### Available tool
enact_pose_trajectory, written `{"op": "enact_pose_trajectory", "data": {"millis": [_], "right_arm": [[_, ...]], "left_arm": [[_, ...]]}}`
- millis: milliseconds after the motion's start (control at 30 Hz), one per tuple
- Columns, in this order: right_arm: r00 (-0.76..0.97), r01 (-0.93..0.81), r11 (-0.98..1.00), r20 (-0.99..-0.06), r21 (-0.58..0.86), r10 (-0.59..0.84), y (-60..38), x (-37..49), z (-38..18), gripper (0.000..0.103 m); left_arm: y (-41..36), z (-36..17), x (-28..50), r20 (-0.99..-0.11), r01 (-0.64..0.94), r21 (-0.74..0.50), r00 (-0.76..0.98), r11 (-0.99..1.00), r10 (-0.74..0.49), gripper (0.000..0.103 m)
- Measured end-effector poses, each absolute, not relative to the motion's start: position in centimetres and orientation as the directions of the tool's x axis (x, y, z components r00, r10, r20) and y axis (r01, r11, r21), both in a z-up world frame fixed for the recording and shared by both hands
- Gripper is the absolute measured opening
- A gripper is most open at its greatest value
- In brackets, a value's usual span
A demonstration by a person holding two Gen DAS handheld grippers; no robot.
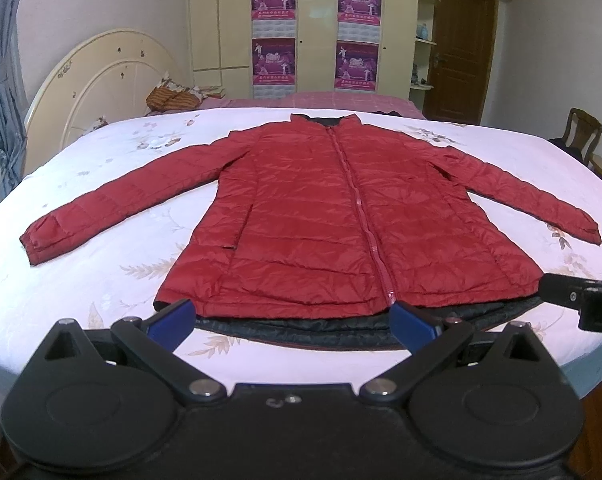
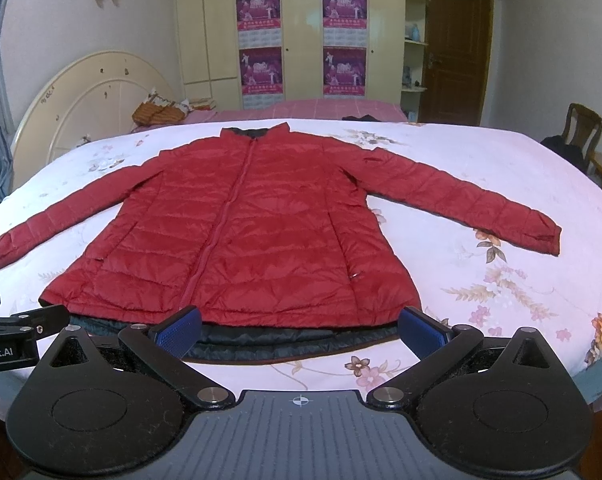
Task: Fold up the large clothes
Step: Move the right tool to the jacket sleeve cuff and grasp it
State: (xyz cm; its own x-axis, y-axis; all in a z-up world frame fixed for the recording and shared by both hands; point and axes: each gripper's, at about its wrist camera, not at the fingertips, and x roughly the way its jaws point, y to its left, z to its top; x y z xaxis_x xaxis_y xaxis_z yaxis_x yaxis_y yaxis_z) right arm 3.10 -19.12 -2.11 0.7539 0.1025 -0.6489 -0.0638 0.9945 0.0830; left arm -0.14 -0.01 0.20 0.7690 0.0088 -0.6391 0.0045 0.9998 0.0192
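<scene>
A red quilted jacket [image 1: 313, 216] lies flat and zipped on the bed, collar far, both sleeves spread out; it also shows in the right wrist view [image 2: 245, 232]. Its dark lining [image 1: 341, 326] peeks out at the near hem. My left gripper [image 1: 293, 320] is open and empty, just short of the hem's left-middle part. My right gripper [image 2: 301, 332] is open and empty, just short of the hem's right part. The right gripper's side shows at the right edge of the left wrist view [image 1: 581, 296].
The bed has a white floral sheet [image 1: 101, 280] and a cream headboard [image 1: 101, 76] at the left. A pink blanket and pillows [image 1: 177, 96] lie behind. A wardrobe with posters [image 1: 313, 28], a brown door [image 1: 461, 48] and a wooden chair [image 1: 581, 132] stand beyond.
</scene>
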Motion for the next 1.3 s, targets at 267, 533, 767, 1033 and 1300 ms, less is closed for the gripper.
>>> {"op": "enact_pose_trajectory", "data": {"millis": [267, 533, 767, 1033, 1300], "right_arm": [[0.756, -0.038, 0.996, -0.650, 0.083, 0.083, -19.4, 4.2, -2.4, 0.103], [0.758, 0.030, 0.995, -0.651, 0.094, 0.038, -20.6, 8.1, -2.9, 0.103], [0.755, 0.100, 0.989, -0.656, 0.111, -0.003, -21.7, 13.0, -3.7, 0.103], [0.759, 0.275, 0.951, -0.639, 0.139, -0.126, -26.3, 18.2, -4.6, 0.103], [0.761, 0.461, 0.863, -0.593, 0.207, -0.264, -34.2, 19.0, -5.9, 0.103]], "left_arm": [[-0.1, 0.4, 1.2, -0.625, 0.026, 0.027, 0.781, 0.999, -0.003, 0.103], [0.1, 0.5, 5.6, -0.624, 0.060, -0.019, 0.779, 0.998, -0.059, 0.103], [0.0, -1.1, 11.2, -0.665, 0.112, -0.047, 0.738, 0.993, -0.115, 0.103], [-0.4, -2.0, 16.8, -0.662, 0.184, -0.076, 0.726, 0.980, -0.187, 0.103], [-3.2, -3.5, 20.5, -0.641, 0.248, -0.085, 0.728, 0.965, -0.243, 0.103]]}}
